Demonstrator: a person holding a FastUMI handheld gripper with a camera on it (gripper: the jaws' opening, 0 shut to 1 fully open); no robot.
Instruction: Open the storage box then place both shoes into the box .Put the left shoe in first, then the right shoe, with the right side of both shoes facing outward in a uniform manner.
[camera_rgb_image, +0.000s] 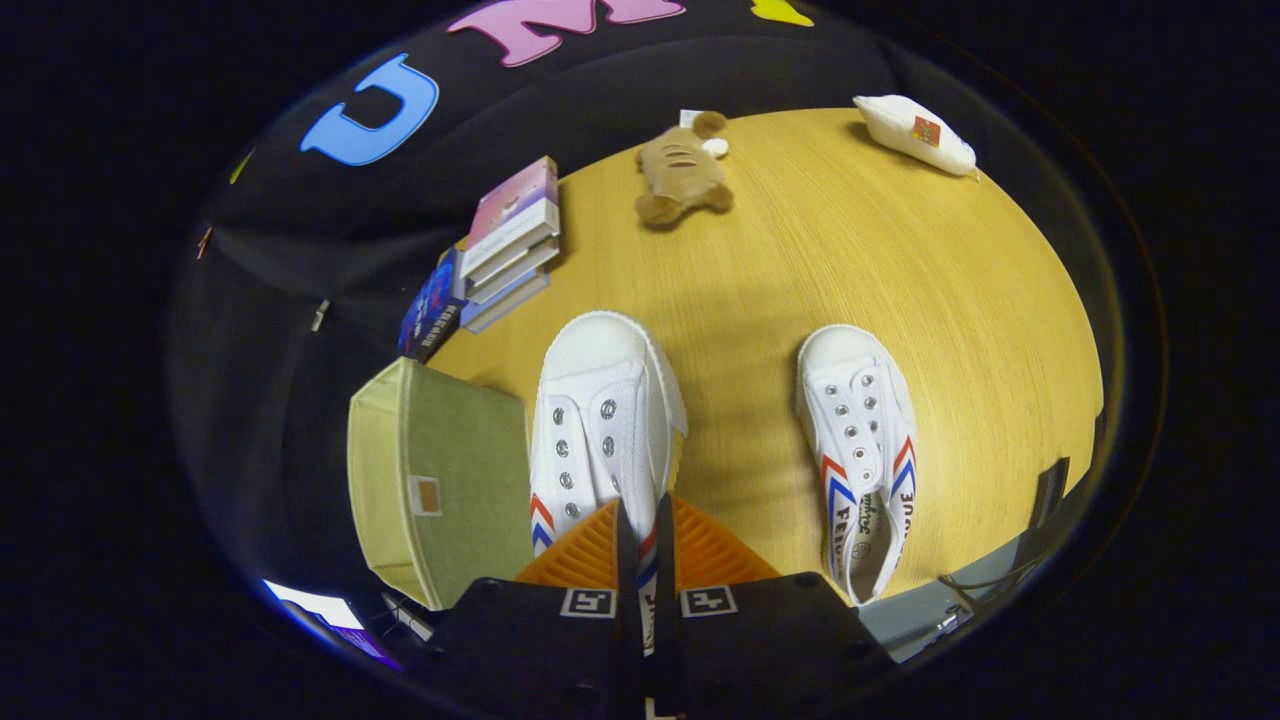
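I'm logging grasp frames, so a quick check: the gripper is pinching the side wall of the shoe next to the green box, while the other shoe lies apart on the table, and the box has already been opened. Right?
Not quite. The gripper view shows the green box with its lid on, not opened. The rest holds: the gripper pinches the side wall of the shoe beside it, and the other shoe lies apart on the table.

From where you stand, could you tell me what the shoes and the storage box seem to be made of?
Shoe held between the fingers, at, and the other shoe: apparently white canvas, matte weave, metal-looking eyelets, smooth rubbery toe caps. Storage box: likely fabric-covered, soft matte green with a faint weave.
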